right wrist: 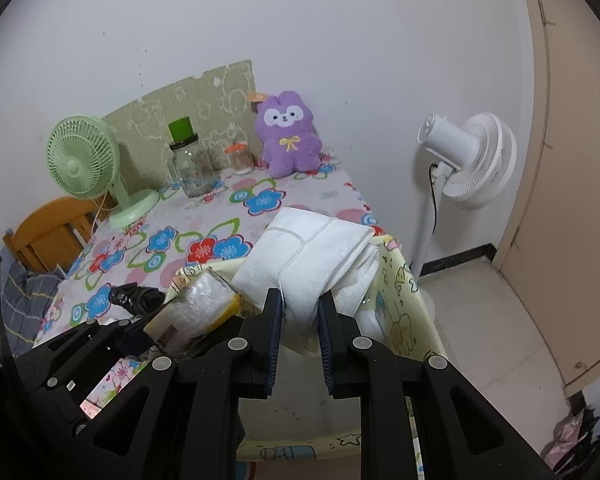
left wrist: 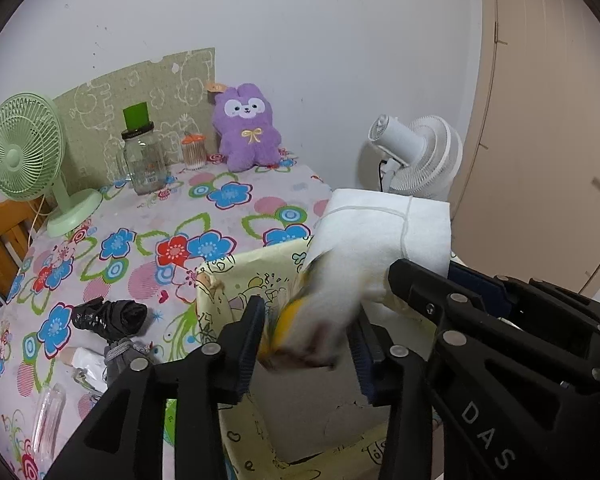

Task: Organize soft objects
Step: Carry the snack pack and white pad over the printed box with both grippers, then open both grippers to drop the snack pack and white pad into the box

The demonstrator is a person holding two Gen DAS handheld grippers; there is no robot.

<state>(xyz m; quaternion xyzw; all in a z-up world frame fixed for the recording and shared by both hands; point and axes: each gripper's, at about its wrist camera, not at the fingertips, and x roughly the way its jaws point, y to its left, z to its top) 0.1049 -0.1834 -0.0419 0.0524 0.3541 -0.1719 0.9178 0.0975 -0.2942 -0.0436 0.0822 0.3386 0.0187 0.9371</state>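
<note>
A yellow cartoon-print fabric basket (left wrist: 256, 276) stands at the near edge of the floral table (left wrist: 160, 216). My left gripper (left wrist: 308, 320) hangs over the basket's mouth, jaws apart. A white and yellow plastic packet (left wrist: 312, 320) is blurred between them, and the pads do not seem to press on it. The right wrist view shows the packet (right wrist: 196, 312) tilted over the basket rim (right wrist: 400, 280). My right gripper (right wrist: 298, 308) is shut on a folded white towel (right wrist: 304, 256), which is held over the basket. It also shows as the towel (left wrist: 384, 232) in the left wrist view.
A purple plush (left wrist: 246, 128), a glass jar (left wrist: 144, 160) and a green desk fan (left wrist: 24, 148) stand at the table's back. A black rolled cloth (left wrist: 112, 316) and a grey bundle (left wrist: 124, 354) lie left of the basket. A white standing fan (right wrist: 468, 160) and a door (right wrist: 572, 160) are on the right.
</note>
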